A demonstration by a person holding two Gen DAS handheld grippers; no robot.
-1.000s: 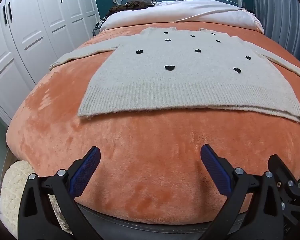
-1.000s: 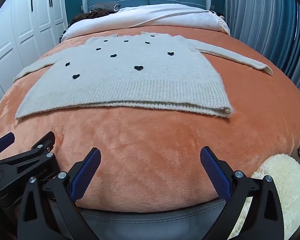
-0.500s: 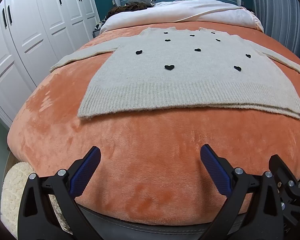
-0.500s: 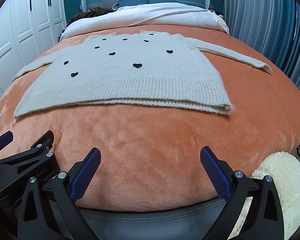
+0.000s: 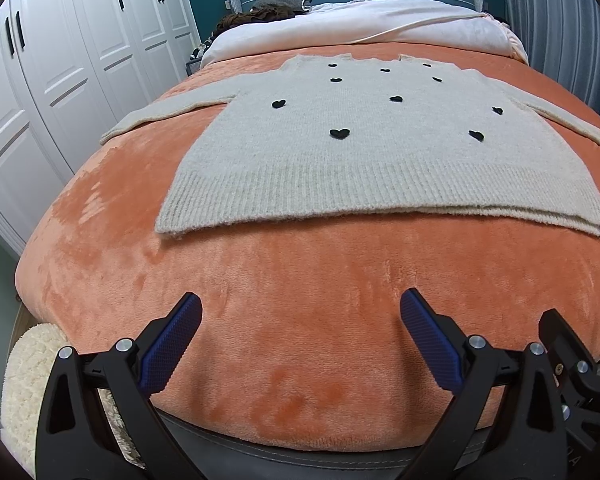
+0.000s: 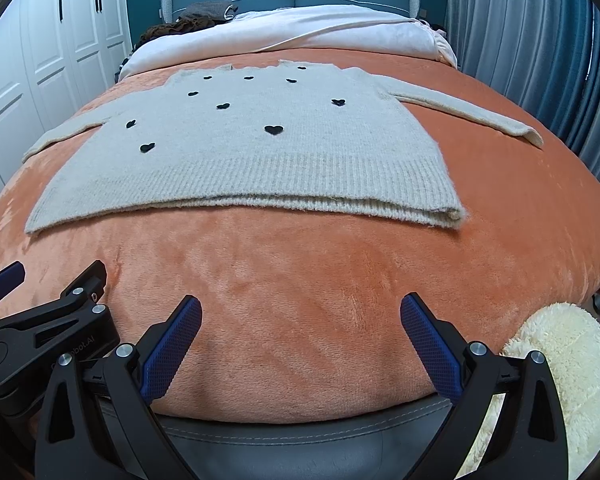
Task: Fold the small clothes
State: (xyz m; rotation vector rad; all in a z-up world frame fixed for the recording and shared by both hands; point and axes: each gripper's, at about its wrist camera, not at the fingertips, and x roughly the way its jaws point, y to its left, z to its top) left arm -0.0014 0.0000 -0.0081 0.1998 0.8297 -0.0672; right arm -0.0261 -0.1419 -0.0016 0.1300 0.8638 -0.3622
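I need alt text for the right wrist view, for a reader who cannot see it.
A beige knitted sweater with small black hearts lies flat, sleeves spread, on an orange plush bed cover. The open right gripper hovers near the bed's edge, holding nothing; the left gripper shows at left.

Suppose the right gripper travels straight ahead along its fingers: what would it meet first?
Probably the orange blanket just ahead of the open right gripper; the sweater's ribbed hem lies farther on. Depth is uncertain, so a higher path might reach the hem first.

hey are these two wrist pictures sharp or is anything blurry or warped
Left wrist view: sharp, evenly lit, the sweater crisp, but the fisheye bulges the orange blanket and darkens the corners. Right wrist view: same bulge, no glare, the wardrobe doors bowed.
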